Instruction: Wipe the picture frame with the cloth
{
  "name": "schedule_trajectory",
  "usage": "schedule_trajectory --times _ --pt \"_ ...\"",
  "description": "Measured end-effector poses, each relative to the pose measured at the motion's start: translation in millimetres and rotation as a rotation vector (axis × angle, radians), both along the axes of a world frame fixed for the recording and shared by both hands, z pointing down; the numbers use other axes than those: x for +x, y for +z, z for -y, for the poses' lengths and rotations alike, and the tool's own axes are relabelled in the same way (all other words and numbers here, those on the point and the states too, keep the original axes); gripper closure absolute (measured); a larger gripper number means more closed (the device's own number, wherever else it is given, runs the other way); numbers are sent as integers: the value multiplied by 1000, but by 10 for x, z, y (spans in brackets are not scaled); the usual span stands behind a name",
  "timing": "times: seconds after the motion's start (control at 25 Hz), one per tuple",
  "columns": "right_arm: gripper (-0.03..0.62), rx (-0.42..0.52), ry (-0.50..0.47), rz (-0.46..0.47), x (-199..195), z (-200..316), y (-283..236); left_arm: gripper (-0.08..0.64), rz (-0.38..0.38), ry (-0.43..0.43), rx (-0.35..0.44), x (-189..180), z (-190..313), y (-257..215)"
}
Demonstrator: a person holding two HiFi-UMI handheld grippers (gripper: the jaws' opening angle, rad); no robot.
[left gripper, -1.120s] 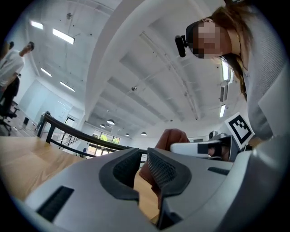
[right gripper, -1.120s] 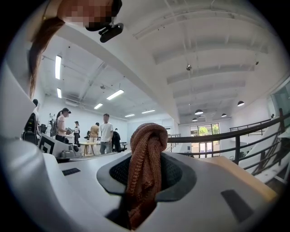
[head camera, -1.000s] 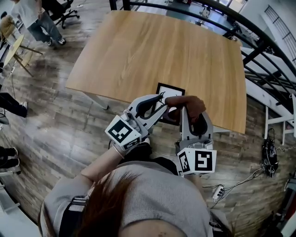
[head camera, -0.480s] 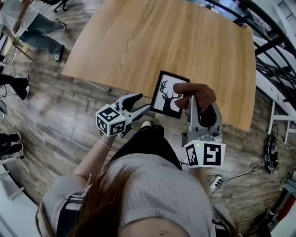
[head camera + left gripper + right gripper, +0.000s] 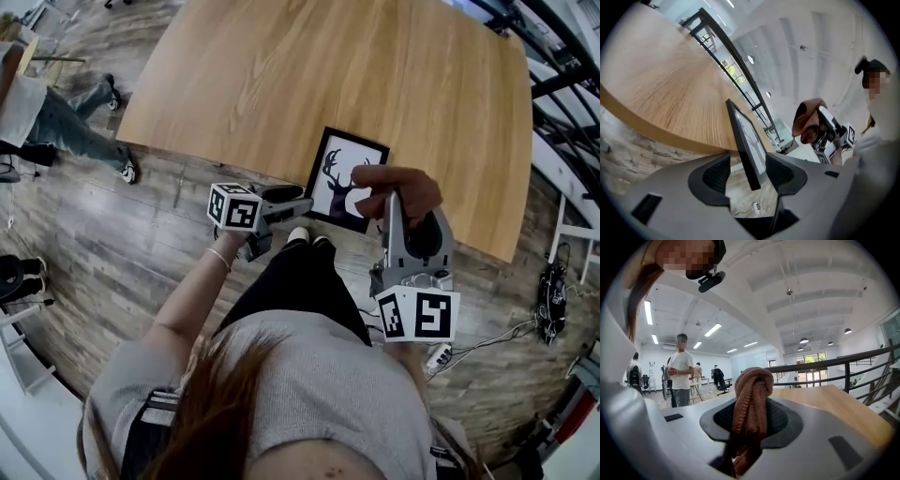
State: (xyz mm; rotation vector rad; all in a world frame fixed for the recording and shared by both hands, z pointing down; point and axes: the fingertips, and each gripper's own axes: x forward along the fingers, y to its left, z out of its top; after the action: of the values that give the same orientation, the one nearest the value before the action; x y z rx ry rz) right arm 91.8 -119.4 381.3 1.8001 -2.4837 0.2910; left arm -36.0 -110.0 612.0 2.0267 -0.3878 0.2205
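Jaws just spread, the left hand-held gripper (image 5: pixel 306 203) straddles the black deer-print picture frame (image 5: pixel 341 176) at its edge; the right hand-held gripper (image 5: pixel 750 420) pinches a brown knitted cloth (image 5: pixel 750 394).

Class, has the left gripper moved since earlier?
Yes: left gripper slid left along the table edge to the frame's corner; jaws have been opening, frame between.

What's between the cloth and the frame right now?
Nothing visible. The cloth, clamped in the right gripper, sits at the frame's right edge in the head view; the left gripper, jaws just opened, straddles its left edge.
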Motion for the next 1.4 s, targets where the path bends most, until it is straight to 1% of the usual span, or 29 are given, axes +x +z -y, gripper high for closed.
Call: schedule_trajectory --times 0.04,0.08,0.16,0.2,0.28,0.44,0.56,0.64,0.8,0.84,0.92,0.96,1.16,1.28,1.4 --pt "459 -4 4 0 17 8 14 345 -10 8 -15 40 22 -7" --pt "459 -9 8 2 31 20 27 345 2 34 -19 82 20 7" --pt "459 -15 13 6 45 52 49 345 48 98 -9 151 -13 75" --pt "459 -16 13 8 42 70 57 345 51 118 -16 177 -24 101" --pt "459 -16 10 9 32 103 69 345 11 134 -57 224 -30 123" --pt "459 -23 1 5 2 138 115 345 -97 171 -137 317 -28 108" --pt "459 -34 -1 5 -14 133 154 347 -169 215 -192 400 -63 77" --pt "459 -39 -5 4 -26 135 183 347 -188 234 -205 447 -71 86" --pt "459 -44 -9 4 -39 157 209 351 -190 257 -208 502 -78 120" --pt "459 -45 -10 5 -42 156 212 379 -202 264 -214 512 -89 110" --pt "459 -48 -13 9 -54 152 220 488 -241 273 -228 535 -101 63" --pt "459 -50 -15 11 -61 152 226 510 -258 273 -236 546 -100 45" --pt "459 -59 -21 14 -111 190 258 523 -292 285 -266 533 -104 43" --pt "459 -53 -18 13 -93 206 247 536 -303 277 -259 521 -113 39" --pt "459 -42 -14 14 -58 204 211 543 -296 287 -227 501 -140 23"
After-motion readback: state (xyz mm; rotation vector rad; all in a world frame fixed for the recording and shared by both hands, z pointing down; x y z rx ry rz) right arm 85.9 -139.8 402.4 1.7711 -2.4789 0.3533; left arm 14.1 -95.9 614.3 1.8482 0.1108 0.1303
